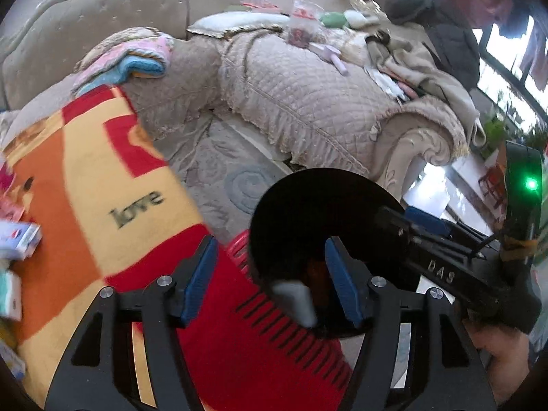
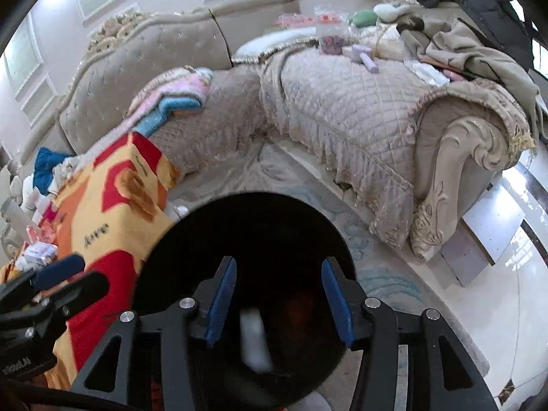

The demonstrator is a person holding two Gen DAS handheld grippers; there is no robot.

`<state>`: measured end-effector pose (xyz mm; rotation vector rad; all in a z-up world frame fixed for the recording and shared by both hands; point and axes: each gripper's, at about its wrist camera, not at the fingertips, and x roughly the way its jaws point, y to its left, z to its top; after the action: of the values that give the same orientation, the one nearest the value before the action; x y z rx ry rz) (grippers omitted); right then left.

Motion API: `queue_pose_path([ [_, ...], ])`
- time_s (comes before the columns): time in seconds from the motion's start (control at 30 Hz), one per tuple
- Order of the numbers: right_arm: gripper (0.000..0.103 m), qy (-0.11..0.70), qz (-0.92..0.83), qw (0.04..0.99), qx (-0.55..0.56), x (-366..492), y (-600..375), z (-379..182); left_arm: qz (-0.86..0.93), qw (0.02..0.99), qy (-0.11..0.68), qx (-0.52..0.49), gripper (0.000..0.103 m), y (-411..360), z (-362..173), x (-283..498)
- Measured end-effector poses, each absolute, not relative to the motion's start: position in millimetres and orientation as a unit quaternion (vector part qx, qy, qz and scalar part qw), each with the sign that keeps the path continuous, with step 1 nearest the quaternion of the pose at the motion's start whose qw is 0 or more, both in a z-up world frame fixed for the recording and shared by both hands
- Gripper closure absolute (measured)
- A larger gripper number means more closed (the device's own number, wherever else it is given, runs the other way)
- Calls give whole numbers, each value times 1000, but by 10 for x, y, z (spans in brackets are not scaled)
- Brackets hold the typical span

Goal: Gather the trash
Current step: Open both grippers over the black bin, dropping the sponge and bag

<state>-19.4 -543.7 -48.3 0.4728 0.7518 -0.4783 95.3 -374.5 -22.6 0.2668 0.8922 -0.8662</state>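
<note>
A round trash bin with a black liner (image 1: 308, 212) stands on the floor beside the table; it fills the lower middle of the right wrist view (image 2: 246, 239). A pale piece of trash (image 2: 255, 346) lies blurred inside it and also shows in the left wrist view (image 1: 296, 303). My right gripper (image 2: 279, 301) is open and empty right above the bin mouth. My left gripper (image 1: 270, 277) is open and empty at the bin's left rim. The right gripper's body (image 1: 445, 260) shows over the bin in the left wrist view.
A table under a red, orange and yellow cloth (image 1: 102, 188) stands left of the bin, with small boxes (image 1: 20, 243) on it. A quilted beige sofa (image 2: 342, 109) with clothes and small items runs behind. A pale rug (image 2: 376, 274) covers the floor.
</note>
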Motion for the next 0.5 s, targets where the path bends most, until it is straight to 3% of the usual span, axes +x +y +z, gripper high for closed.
queue_pose_path([
  [0.17,48,333,-190,908,167,-61,-4942,-256,-375,825,412,97,39,-3084,-146,896],
  [0.23,38,330,-171,918,140,14,-4699,-197,-356,835,411,88,39,-2769,-115,904],
  [0.5,32,324,-55,940,89,356,-3696,-73,-269,875,398,59,39,-1313,7,1018],
])
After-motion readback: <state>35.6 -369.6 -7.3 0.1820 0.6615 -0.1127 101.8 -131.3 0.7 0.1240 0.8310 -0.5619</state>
